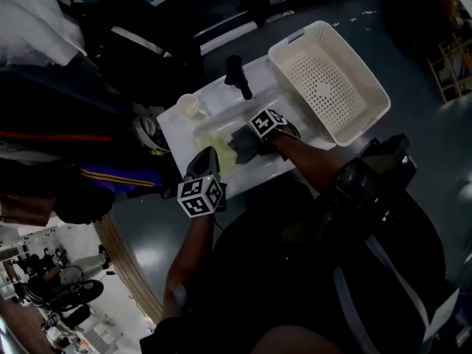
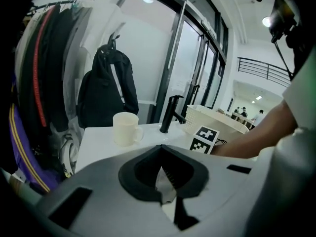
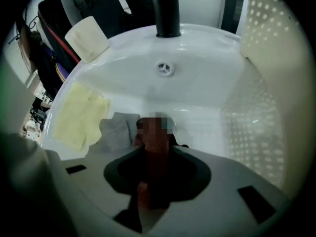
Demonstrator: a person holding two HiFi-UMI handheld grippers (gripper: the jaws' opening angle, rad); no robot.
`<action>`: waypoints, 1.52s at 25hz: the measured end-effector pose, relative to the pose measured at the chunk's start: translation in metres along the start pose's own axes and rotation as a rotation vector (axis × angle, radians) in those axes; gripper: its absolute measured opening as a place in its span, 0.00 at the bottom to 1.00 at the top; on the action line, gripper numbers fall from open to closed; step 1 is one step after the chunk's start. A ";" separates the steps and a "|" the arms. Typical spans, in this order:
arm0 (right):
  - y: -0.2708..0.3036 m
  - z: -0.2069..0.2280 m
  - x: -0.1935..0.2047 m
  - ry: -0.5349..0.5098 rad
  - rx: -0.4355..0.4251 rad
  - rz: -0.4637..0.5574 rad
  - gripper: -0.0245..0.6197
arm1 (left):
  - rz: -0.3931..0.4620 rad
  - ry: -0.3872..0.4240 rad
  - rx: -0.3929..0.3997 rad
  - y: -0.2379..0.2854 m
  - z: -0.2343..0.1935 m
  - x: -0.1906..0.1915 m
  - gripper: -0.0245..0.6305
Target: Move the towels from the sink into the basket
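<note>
The white sink (image 1: 174,126) holds a yellow towel (image 1: 214,140) on its left slope and a grey towel (image 3: 116,131) beside it. My left gripper (image 1: 206,155) hovers at the yellow towel's near end. In the left gripper view its jaws (image 2: 165,174) are pressed together on a pale fold of cloth. My right gripper (image 1: 262,141) points steeply down into the sink. In the right gripper view it (image 3: 155,149) is shut on a dark reddish-brown towel (image 3: 154,164) next to the grey one. The white perforated basket (image 1: 369,116) stands empty just right of the sink.
A black faucet (image 1: 237,76) rises at the sink's back rim, and a cream cup (image 1: 188,107) stands on the back left corner. Dark jackets and a black backpack (image 2: 106,90) hang close on the left. A wooden rack (image 1: 453,65) stands at the far right.
</note>
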State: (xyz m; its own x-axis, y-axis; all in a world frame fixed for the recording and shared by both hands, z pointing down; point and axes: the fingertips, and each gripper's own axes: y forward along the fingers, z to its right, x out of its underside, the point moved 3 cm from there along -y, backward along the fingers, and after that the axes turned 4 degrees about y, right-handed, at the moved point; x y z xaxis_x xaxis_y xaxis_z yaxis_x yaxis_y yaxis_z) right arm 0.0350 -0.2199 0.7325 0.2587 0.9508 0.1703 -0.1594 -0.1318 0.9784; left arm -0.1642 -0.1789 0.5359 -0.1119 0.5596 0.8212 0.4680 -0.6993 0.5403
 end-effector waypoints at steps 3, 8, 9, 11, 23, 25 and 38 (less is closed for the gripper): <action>-0.023 -0.008 -0.013 0.013 0.008 0.083 0.23 | 0.025 0.018 0.019 -0.009 0.005 -0.005 0.05; -0.069 -0.030 -0.033 0.022 -0.021 0.232 0.22 | 0.069 0.059 0.055 -0.019 0.015 -0.014 0.05; -0.079 -0.035 -0.038 0.023 -0.029 0.263 0.23 | 0.076 0.063 0.059 -0.020 0.015 -0.015 0.05; -0.099 -0.043 -0.045 0.021 -0.046 0.316 0.22 | 0.090 0.067 0.066 -0.022 0.017 -0.019 0.05; -0.238 -0.042 -0.065 0.109 -0.160 0.638 0.22 | 0.220 0.109 0.080 -0.028 0.039 -0.066 0.05; -0.261 -0.030 -0.066 0.145 -0.174 0.693 0.22 | 0.258 0.160 0.064 -0.029 0.046 -0.076 0.05; -0.361 0.072 -0.068 0.254 -0.182 0.925 0.23 | 0.325 0.230 0.185 0.014 0.119 -0.134 0.05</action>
State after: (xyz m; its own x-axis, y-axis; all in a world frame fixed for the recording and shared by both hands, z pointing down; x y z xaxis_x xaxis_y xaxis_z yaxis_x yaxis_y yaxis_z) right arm 0.1437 -0.2569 0.3760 -0.2526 0.5290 0.8102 -0.3465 -0.8313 0.4347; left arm -0.0387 -0.2106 0.4120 -0.1156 0.1955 0.9739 0.6576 -0.7197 0.2226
